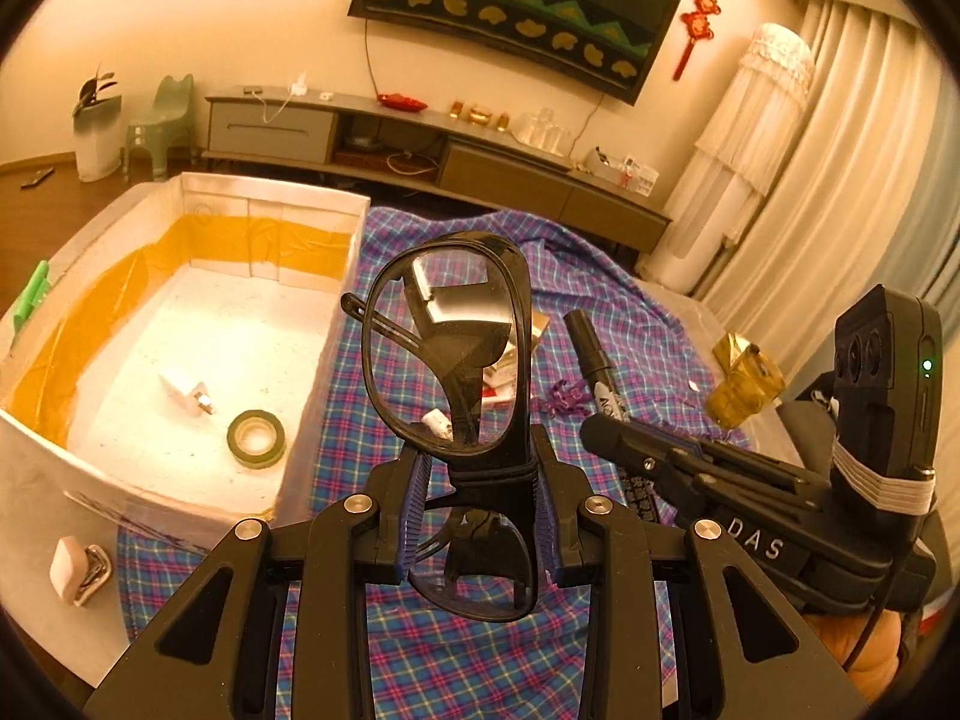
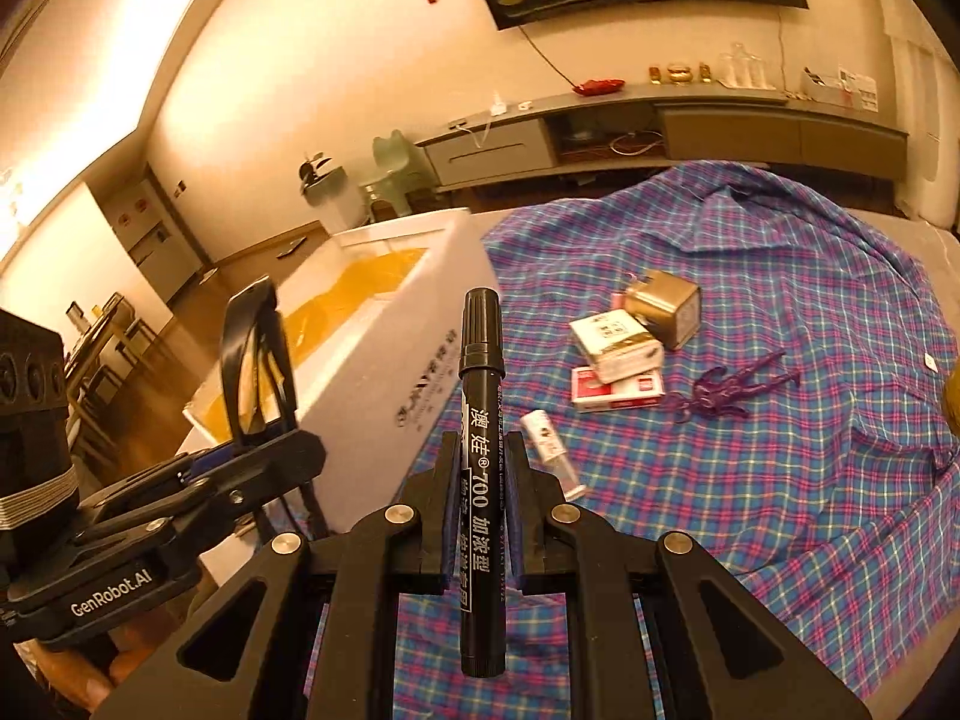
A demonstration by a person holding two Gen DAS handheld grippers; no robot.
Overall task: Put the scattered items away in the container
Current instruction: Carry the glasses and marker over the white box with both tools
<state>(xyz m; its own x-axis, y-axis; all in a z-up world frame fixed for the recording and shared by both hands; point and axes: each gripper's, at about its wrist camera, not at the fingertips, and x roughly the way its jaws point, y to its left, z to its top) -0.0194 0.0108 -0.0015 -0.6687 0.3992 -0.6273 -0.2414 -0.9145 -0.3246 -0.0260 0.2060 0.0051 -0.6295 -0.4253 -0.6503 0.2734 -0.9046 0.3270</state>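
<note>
Left gripper (image 1: 483,516) clamped on black-framed glasses (image 1: 447,348), pinched at the bridge, one lens standing up ahead of the pads, the other hanging near the camera. Glasses held in the air over the plaid shirt (image 1: 420,648), just right of the container.

Right gripper (image 2: 483,510) clamped on a black marker (image 2: 480,468), barrel upright between the pads, cap end pointing far, tail toward the camera. Marker off the surface, above the plaid shirt (image 2: 750,480).

The two grippers sit side by side; each shows in the other's view, right gripper (image 1: 690,456) and left gripper (image 2: 240,468).

Container (image 1: 180,324): white foam box with a yellow tape band around the inner wall, on the left, its right wall next to the shirt edge. Inside on the floor: green tape roll (image 1: 256,439) near the right wall, white plug adapter (image 1: 189,393) left of it, apart.

Outside the container, near left: small white item with a metal clip (image 1: 81,570).

Still on the shirt, mid distance: small clear vial (image 2: 552,453), red and white box (image 2: 618,390), white box (image 2: 615,342) on top of it, gold box (image 2: 663,300) touching behind, purple toy figure (image 2: 732,387) to the right. Gold foil item (image 1: 744,381) far right.

Far: low TV cabinet (image 1: 390,138), screen (image 1: 516,12) on wall, curtains (image 1: 840,150) right.
</note>
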